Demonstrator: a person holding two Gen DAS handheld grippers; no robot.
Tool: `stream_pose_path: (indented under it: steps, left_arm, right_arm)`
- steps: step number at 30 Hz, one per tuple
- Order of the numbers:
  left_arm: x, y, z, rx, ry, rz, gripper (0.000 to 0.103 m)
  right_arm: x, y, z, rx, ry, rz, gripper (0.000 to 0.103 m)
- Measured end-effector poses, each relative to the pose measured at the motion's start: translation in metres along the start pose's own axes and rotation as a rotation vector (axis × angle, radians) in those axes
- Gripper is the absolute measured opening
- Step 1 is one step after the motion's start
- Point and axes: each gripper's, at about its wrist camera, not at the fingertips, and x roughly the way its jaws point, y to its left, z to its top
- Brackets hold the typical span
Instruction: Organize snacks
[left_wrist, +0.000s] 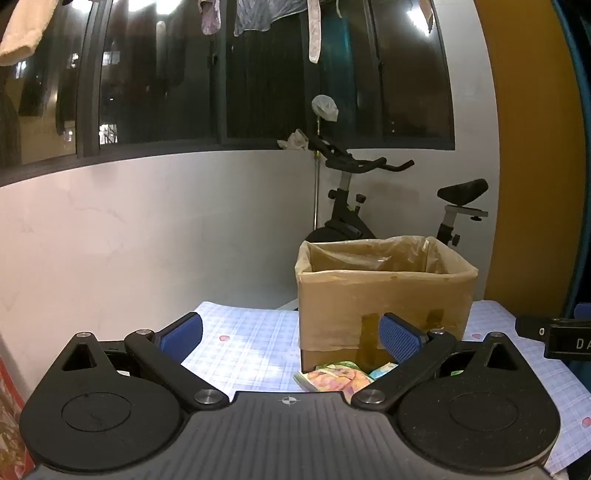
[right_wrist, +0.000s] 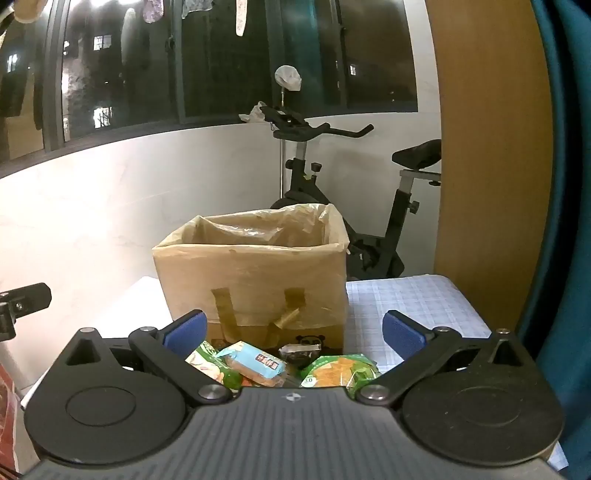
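Table (left_wrist: 255, 343): checked blue-white cloth. In the left wrist view its far edge runs across mid-frame just left of the box, with bare cloth filling the centre between your fingers. In the right wrist view bare cloth lies right of the box, reaching the far edge.

Cardboard box (right_wrist: 255, 280): open-topped, lined with a clear plastic bag folded over the rim, brown tape strips on its front face. It stands at the far side of the table, centre of the right wrist view; its inside is hidden from you.

Snacks: a blue packet (right_wrist: 258, 363), a green packet with orange contents (right_wrist: 338, 373), another green packet (right_wrist: 208, 363) and a small dark packet (right_wrist: 299, 352) lie together just in front of the box, lower centre. Their near ends are cut off by the claw body; print is unreadable.

Left claw (left_wrist: 291, 336): spread wide, holding nothing.

Right claw (right_wrist: 293, 330): spread wide, empty, above the packets.

Exercise bike (right_wrist: 369, 206): beyond the table, upper right.
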Motion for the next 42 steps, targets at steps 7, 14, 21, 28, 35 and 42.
stream_pose_path:
  steps: [7,14,21,28,35,42]
  left_arm:
    - [-0.002,0.009,-0.002,-0.002,-0.032,0.004,0.103]
    - [-0.003,0.000,0.000,0.018,-0.028,0.023,0.103]
    - [-0.004,-0.001,0.000,0.018,-0.029,0.021,0.103]
    - [-0.003,-0.002,-0.002,0.020,-0.027,0.021,0.103]
    - [-0.003,-0.004,-0.004,0.019,-0.026,0.018,0.103]
    - [-0.004,-0.005,-0.004,0.017,-0.025,0.017,0.103]
  right_arm:
    - [0.003,0.001,0.001,-0.009,-0.012,0.004,0.103]
    - [0.004,0.002,-0.001,-0.007,-0.014,0.005,0.103]
    - [0.001,0.001,0.000,-0.012,-0.014,0.000,0.103]
    - [0.001,0.001,0.000,-0.014,-0.016,-0.002,0.103]
    - [0.001,0.001,0.000,-0.015,-0.017,-0.002,0.103]
    - [0.000,0.001,0.000,-0.016,-0.017,-0.003,0.103]
